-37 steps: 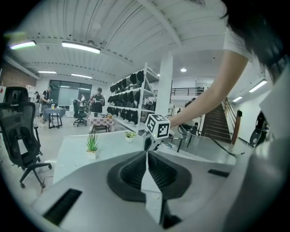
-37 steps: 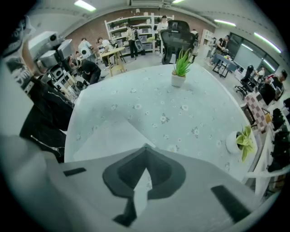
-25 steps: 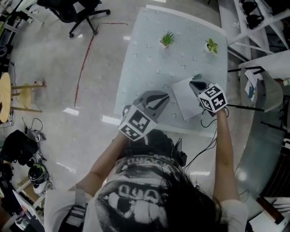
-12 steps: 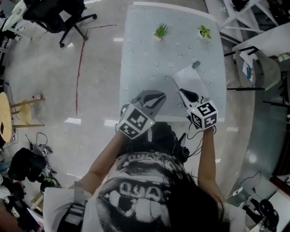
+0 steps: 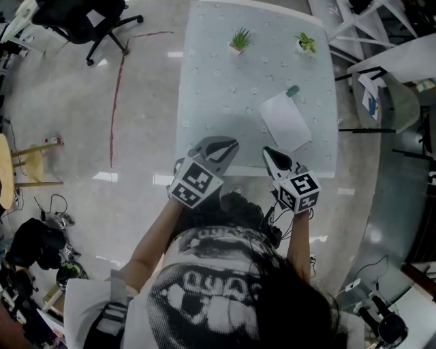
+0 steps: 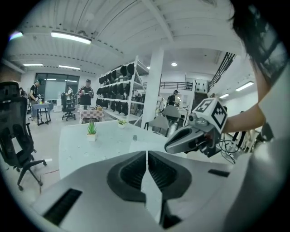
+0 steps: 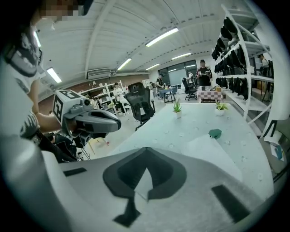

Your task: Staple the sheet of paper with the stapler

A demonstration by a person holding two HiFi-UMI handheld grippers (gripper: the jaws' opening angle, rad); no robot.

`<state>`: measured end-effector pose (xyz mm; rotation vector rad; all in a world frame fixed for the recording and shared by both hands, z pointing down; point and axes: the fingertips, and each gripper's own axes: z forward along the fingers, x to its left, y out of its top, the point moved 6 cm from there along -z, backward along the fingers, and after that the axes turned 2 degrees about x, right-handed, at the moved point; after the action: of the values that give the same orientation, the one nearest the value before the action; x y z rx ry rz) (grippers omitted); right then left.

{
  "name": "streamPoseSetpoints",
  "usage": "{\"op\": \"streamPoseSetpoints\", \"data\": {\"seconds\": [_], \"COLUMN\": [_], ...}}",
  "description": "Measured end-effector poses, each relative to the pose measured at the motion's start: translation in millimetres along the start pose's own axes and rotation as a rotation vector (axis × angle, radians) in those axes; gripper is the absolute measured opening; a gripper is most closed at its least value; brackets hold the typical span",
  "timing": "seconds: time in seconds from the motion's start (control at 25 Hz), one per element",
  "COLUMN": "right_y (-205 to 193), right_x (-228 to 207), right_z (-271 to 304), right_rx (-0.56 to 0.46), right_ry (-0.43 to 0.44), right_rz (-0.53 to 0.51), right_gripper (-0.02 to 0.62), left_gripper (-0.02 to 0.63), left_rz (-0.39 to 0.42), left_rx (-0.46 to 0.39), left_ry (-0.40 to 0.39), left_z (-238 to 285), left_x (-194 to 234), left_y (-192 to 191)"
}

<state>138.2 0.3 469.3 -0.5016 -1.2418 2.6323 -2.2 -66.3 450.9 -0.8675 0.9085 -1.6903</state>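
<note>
A white sheet of paper (image 5: 285, 121) lies flat on the right half of the pale table (image 5: 218, 95). A small green stapler (image 5: 292, 90) sits at the sheet's far corner; the right gripper view shows the same stapler (image 7: 215, 133) and paper (image 7: 213, 156) ahead of the jaws. My left gripper (image 5: 230, 142) hangs over the table's near edge, shut and empty. My right gripper (image 5: 267, 150) is beside it, short of the paper, its jaws closed on nothing. Each gripper view shows the other gripper: the right one (image 6: 166, 147) and the left one (image 7: 118, 124).
Two small potted plants (image 5: 239, 39) (image 5: 306, 42) stand at the table's far edge. A black office chair (image 5: 82, 17) is on the floor at the far left. White racks and a glass-topped desk (image 5: 395, 102) stand to the right of the table.
My right gripper has drawn back from over the paper to the table's near edge. The left gripper has shifted slightly toward me. Paper and stapler stay where they were.
</note>
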Motion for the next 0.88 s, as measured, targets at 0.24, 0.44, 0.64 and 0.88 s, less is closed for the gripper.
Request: {"op": "streamPoseSetpoints", "data": {"seconds": [0.24, 0.44, 0.64, 0.88], "right_y": [-13, -32, -56, -87], "right_x": [-2, 1, 6, 15], "right_z": [-32, -57, -82, -109], "right_rx": [-0.010, -0.027, -0.039, -0.048], "right_ry": [0.014, 0.054, 0.085, 0.099], "right_rz": [-0.032, -0.040, -0.049, -0.069], "right_gripper": [-0.005, -0.005, -0.005, -0.005], "left_gripper": [0.012, 0.012, 0.012, 0.012], "left_rz": [-0.077, -0.070, -0.067, -0.061], "left_rx": [-0.051, -0.052, -0.046, -0.023], "left_ry": [0.074, 0.097, 0.120, 0.141], "left_z": [-2, -3, -9, -16], "left_x": [-23, -62, -106, -153], "left_y": [7, 10, 6, -9]}}
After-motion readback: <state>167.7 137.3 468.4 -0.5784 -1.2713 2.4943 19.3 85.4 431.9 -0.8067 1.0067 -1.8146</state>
